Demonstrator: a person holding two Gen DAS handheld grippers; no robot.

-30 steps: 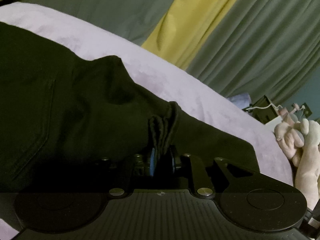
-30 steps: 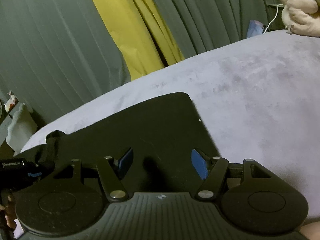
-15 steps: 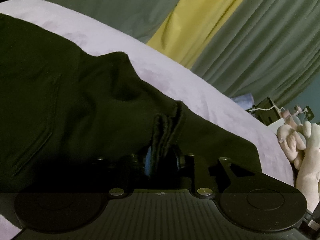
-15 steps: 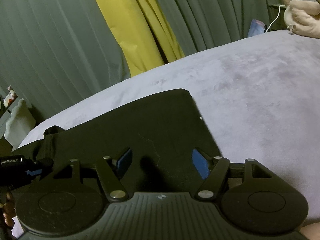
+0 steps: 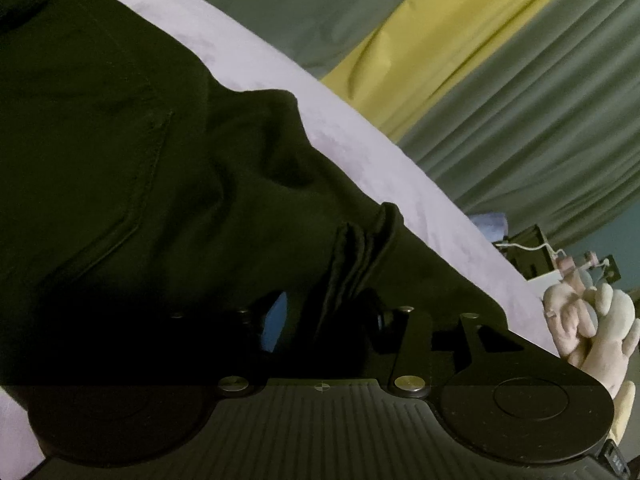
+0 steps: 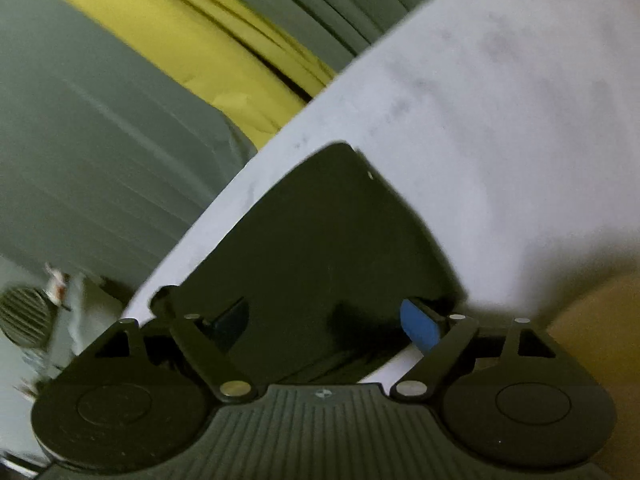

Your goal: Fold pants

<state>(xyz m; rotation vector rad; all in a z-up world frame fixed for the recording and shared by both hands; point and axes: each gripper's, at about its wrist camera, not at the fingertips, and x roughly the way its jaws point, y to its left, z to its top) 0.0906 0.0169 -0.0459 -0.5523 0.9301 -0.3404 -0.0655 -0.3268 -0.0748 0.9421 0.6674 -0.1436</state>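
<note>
Fingers of left gripper [image 5: 324,320] parted, just been opening, bunched hem of pants [image 5: 120,168] between them, no longer pinched; right gripper [image 6: 332,320] spread wide, just been opening too, empty over the folded corner [image 6: 320,232]. Looks like release after a fold; next likely calls for backing both clear without dragging cloth, then taking a fresh edge. Pants lying dark across pale bed [image 5: 360,148], filling 9 o'clock of left view. Beyond: green curtains [image 5: 520,112], yellow panel [image 5: 432,36] at 1 o'clock, plush toy [image 5: 600,332] at 3.
</note>
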